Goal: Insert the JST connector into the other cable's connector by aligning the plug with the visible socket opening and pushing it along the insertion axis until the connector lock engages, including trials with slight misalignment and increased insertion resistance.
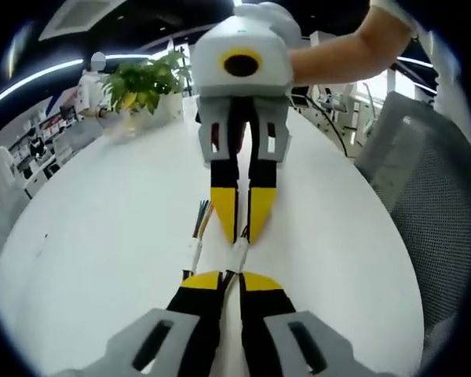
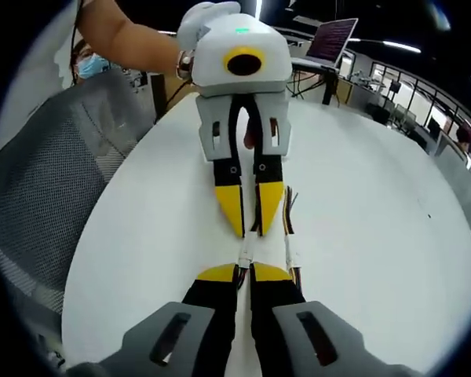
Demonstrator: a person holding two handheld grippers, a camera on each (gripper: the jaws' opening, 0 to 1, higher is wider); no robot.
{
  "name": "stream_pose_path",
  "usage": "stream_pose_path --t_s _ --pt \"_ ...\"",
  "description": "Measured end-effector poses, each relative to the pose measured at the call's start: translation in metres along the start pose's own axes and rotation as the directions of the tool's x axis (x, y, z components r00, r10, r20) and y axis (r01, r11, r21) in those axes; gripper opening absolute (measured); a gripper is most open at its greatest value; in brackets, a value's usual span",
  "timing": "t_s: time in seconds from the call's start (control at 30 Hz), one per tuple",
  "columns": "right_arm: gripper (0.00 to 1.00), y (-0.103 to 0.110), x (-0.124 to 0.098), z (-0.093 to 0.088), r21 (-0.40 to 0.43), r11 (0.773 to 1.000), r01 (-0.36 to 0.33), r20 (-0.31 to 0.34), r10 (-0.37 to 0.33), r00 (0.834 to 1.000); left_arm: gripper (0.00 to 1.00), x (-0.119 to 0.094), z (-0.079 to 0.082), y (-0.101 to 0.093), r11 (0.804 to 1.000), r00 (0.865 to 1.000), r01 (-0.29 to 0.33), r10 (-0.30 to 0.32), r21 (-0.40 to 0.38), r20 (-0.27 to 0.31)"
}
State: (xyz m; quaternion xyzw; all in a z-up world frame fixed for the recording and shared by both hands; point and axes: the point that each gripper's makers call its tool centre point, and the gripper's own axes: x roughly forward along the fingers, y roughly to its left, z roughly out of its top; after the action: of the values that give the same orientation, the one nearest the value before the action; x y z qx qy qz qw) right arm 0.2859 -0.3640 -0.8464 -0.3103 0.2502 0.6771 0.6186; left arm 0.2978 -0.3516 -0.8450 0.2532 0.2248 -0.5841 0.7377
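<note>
A small white JST connector pair (image 1: 239, 251) (image 2: 246, 251) sits on the white table (image 1: 102, 236) (image 2: 377, 220), between two grippers that face each other tip to tip. My left gripper (image 1: 230, 281) (image 2: 250, 230) is shut on the dark wires behind one side. From the opposite side, my right gripper (image 2: 246, 273) (image 1: 241, 234) is shut on the wires behind the other half. The two white housings touch in a line. I cannot tell whether the lock is engaged.
A second cable with a white connector (image 1: 194, 255) (image 2: 292, 251) and coloured wires lies loose beside the grippers. A potted plant (image 1: 145, 82) stands at the table's far end. A grey mesh chair (image 1: 432, 181) (image 2: 55, 181) borders the table edge. A laptop (image 2: 334, 35) is behind.
</note>
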Motion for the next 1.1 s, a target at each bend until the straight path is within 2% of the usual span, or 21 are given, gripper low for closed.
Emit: stream_pose_path --t_s 0.4,0.63,1.1 --pt "0.02 -0.0020 0.0042 -0.0031 -0.020 0.999 -0.036 -0.015 0.035 0.999 0.01 0.0020 -0.0027 0.0023 0.998 1.000 0.009 -0.009 -0.055 0.007" --pt "0.03 -0.0053 0.0046 -0.0041 -0.028 0.999 -0.032 -0.020 0.032 0.999 0.01 0.0015 -0.0033 0.0012 0.998 1.000 0.013 -0.012 -0.069 0.006" --pt "0.04 -0.0069 0.0045 -0.0052 0.012 1.000 -0.025 -0.019 0.025 0.999 0.01 0.0010 -0.0034 0.0030 0.997 1.000 0.009 -0.008 -0.076 0.012"
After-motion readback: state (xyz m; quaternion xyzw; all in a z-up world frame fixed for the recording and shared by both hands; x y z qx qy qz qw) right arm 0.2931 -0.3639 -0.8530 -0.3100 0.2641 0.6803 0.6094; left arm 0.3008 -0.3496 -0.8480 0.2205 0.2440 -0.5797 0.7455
